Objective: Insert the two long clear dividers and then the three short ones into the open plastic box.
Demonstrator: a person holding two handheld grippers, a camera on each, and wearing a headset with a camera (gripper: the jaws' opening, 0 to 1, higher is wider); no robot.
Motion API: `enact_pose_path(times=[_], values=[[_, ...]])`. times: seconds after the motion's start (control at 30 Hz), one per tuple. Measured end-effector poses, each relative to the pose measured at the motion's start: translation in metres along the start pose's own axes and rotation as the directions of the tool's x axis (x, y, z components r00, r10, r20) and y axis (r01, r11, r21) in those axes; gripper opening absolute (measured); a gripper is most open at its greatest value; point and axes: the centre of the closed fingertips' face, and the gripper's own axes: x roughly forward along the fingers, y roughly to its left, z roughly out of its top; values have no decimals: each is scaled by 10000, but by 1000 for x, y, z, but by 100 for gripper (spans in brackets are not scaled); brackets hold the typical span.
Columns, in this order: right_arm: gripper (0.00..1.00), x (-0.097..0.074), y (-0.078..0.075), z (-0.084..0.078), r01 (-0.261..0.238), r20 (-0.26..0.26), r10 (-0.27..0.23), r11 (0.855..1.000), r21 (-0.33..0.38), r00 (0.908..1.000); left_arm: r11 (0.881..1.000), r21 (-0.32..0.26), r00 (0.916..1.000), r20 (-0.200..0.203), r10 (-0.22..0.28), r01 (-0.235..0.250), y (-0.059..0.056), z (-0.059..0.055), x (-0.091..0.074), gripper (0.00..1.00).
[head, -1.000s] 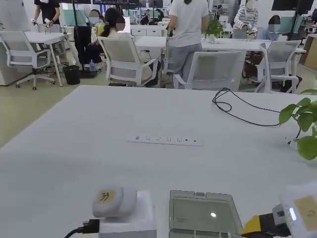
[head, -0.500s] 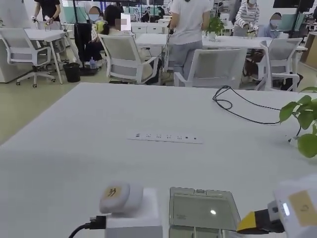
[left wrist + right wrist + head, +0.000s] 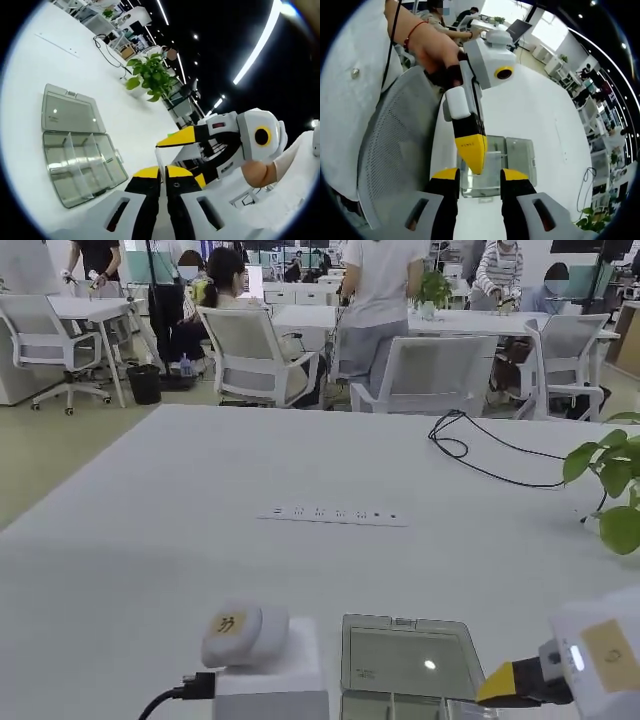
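Right gripper [image 3: 479, 176] edges left toward plastic box [image 3: 52, 170], jaws spread, empty; left gripper [image 3: 163, 175] pressed together; box lies open at table's [image 3: 300, 460] near edge between them; risk: unheld box skids, clear dividers [image 3: 72, 160] seat crooked.

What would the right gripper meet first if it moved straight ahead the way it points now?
Probably the yellow tip of the left gripper, which sits ahead of the right gripper, between its open jaws; the plastic box lies beyond. Depth is unclear.

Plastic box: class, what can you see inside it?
Clear dividers split the box into compartments that look empty. In the right gripper view, the left gripper covers part of it.
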Motion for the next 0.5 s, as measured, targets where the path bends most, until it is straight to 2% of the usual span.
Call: enact_pose_path(times=[0.23, 0.37, 0.5], values=[[35, 0, -2, 0, 89, 40, -89, 9999, -56, 10000, 9999, -168, 9999, 135, 32, -30, 1, 2, 0, 0], [36, -3, -7, 4, 175, 323, -181, 9997, 184, 9993, 9998, 181, 10000, 47, 76, -77, -2, 1, 0, 0], [37, -12, -14, 9, -80, 1011, -18, 9954, 958, 9949, 9935, 1142, 10000, -60, 32, -25, -2, 3, -4, 0]])
